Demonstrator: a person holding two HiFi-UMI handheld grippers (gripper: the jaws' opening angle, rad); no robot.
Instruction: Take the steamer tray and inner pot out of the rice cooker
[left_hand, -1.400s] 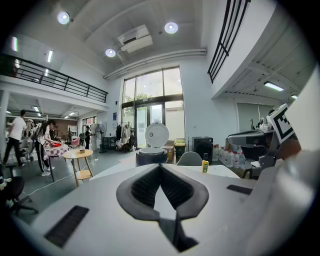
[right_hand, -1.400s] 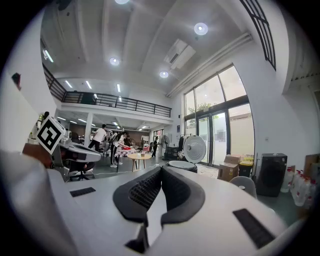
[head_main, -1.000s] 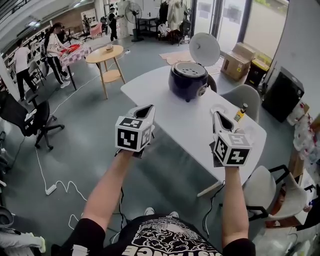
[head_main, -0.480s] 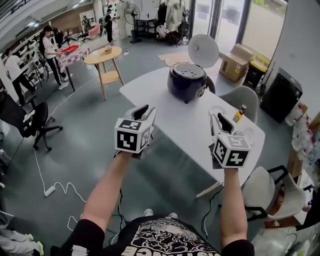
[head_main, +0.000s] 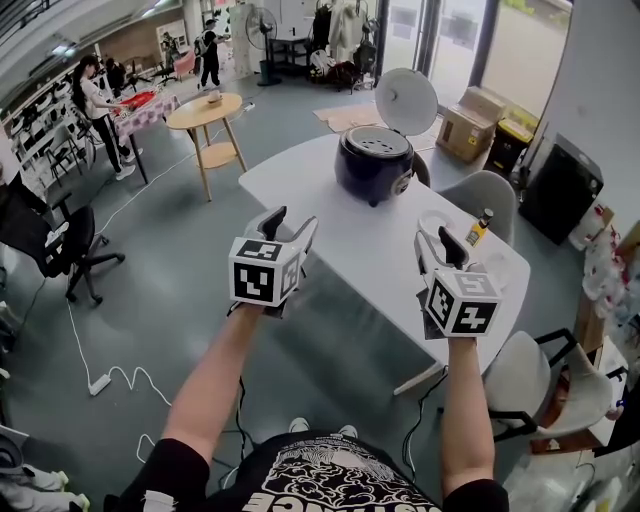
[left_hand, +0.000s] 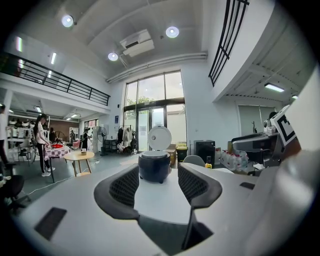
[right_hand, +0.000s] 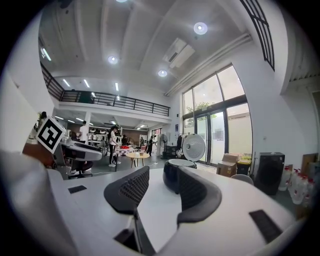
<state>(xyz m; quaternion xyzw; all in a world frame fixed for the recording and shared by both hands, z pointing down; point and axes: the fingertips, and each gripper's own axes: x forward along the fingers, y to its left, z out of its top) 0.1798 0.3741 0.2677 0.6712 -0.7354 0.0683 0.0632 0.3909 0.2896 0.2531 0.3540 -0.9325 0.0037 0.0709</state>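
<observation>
The person wears a black short-sleeved T-shirt (head_main: 320, 482) with white print on the chest, and white shoes (head_main: 299, 424). The left gripper (head_main: 291, 220) and right gripper (head_main: 436, 238) are white. Each bears a cube (head_main: 262, 270) with black square markers. Their dark, mesh-textured pads (left_hand: 125, 187) line jaws that have just been opening, with nothing between them.

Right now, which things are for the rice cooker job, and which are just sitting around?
For the job: rice cooker, lid open; steamer tray in its top; the inner pot is hidden underneath.
Just lying about: bottle, round wooden table, cardboard box, fan, office chair.
</observation>
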